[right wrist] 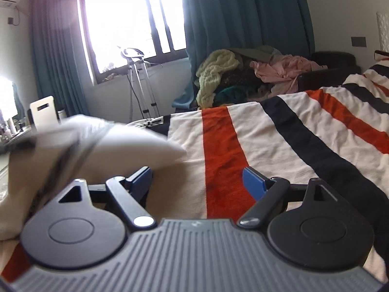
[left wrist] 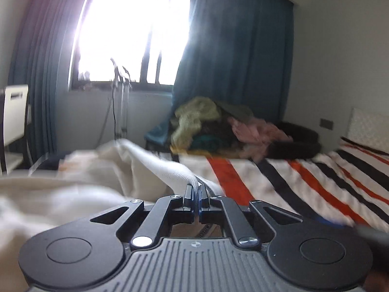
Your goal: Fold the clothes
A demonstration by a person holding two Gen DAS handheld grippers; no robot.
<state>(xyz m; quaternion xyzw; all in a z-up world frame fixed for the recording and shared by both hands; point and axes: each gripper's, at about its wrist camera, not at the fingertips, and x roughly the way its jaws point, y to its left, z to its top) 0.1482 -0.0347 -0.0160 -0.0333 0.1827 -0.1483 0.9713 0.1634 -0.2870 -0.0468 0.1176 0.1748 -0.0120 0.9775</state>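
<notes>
Left gripper [left wrist: 196,189] clenched tight on a pinched fold of the white garment [left wrist: 150,168], cloth drawn taut from the jaws and rising away toward the window side of the striped blanket [left wrist: 304,182]. Probably gripped at an edge or corner so that the fabric can be pulled straight and carried over for a fold; blurred cloth there, so exact hem or sleeve not to be told. Rest of the garment heaped in soft cream folds on the left part of the striped blanket, not yet flat, so folding judged barely begun. Right gripper [right wrist: 198,180] released, blue pads [right wrist: 252,182] standing wide apart with nothing between them, only the orange stripe of the striped blanket beneath. Held low and near the blanket, likely kept ready to take a second point of the white garment [right wrist: 116,146], seen in the right wrist view as a pale lifted flap just left of that gripper and above the blanket's near edge. Heap of other clothes [right wrist: 243,77], yellow-green knit and pink cloth among them, piled beyond the far edge of the striped blanket against the blue curtain [right wrist: 243,12], well apart from both grippers; seemingly waiting their turn. Risk judged: one-point pull may drag the heap rather than spread it.
</notes>
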